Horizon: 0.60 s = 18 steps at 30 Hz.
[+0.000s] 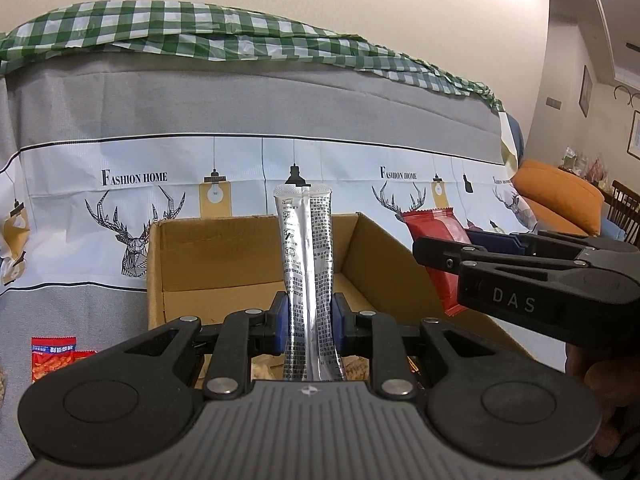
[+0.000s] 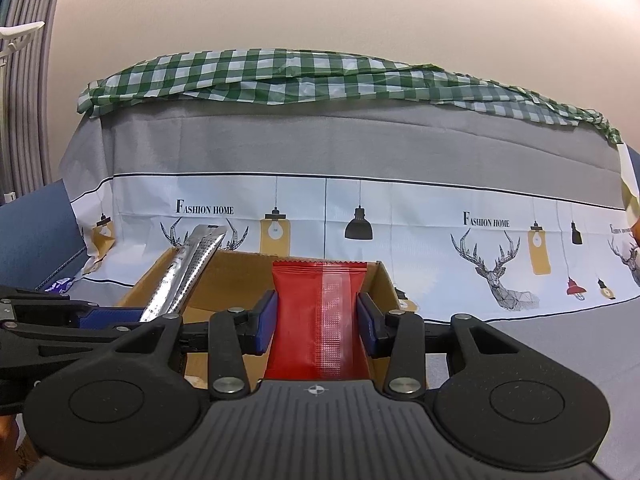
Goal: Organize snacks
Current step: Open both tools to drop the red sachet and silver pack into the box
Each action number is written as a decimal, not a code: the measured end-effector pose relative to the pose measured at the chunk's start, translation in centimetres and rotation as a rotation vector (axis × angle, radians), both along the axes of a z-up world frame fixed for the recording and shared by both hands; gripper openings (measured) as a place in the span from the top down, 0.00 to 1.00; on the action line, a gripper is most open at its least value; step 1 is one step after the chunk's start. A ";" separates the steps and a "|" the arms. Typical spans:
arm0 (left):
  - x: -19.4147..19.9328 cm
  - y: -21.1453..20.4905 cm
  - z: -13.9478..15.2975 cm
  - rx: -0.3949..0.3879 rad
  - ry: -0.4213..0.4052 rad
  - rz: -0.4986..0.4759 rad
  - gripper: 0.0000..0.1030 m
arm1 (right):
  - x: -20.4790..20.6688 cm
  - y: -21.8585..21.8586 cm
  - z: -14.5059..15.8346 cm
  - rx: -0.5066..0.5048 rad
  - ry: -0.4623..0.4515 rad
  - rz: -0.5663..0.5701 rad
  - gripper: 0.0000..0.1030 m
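My left gripper [image 1: 310, 322] clamps a silver stick sachet [image 1: 307, 280]; my right gripper [image 2: 316, 320] clamps a red snack packet [image 2: 320, 320]. Both hang above the open cardboard box [image 1: 256, 256], not yet dropped. Another red packet [image 1: 52, 356] waits outside, by its left wall.

Left wrist view is taken from just behind the left gripper [image 1: 309, 322], aimed forward along its fingers at the cardboard box [image 1: 256, 256], close in. Right wrist view is set the same way behind the right gripper [image 2: 316, 322], box [image 2: 384, 280] just ahead. Both face the deer-print cloth [image 1: 132, 208] [image 2: 496, 264] under the green check cloth [image 1: 168, 28] [image 2: 280, 76]. Box, cloths and both held packets are shared; each gripper is seen side-on at the other view's edge.
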<state>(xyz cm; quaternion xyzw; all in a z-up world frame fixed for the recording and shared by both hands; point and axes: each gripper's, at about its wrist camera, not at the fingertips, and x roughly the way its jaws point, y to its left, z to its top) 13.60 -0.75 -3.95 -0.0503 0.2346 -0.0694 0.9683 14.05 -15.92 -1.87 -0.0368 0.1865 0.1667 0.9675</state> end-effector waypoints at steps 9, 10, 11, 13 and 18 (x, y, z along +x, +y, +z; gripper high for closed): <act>-0.1 0.1 0.1 -0.019 -0.005 0.004 0.76 | 0.1 0.0 -0.1 -0.005 0.000 0.005 0.58; -0.1 0.1 0.2 -0.028 -0.004 -0.002 0.75 | 0.1 0.1 -0.1 -0.007 0.001 0.004 0.57; 0.0 0.2 0.2 -0.034 -0.002 -0.007 0.70 | 0.1 0.1 -0.1 -0.010 0.002 0.003 0.56; -0.1 0.2 0.2 -0.032 -0.005 -0.002 0.64 | 0.3 0.2 -0.2 -0.017 0.010 -0.007 0.45; -0.2 0.8 0.4 -0.040 -0.011 0.020 0.64 | 0.4 0.3 -0.2 -0.002 0.017 -0.019 0.37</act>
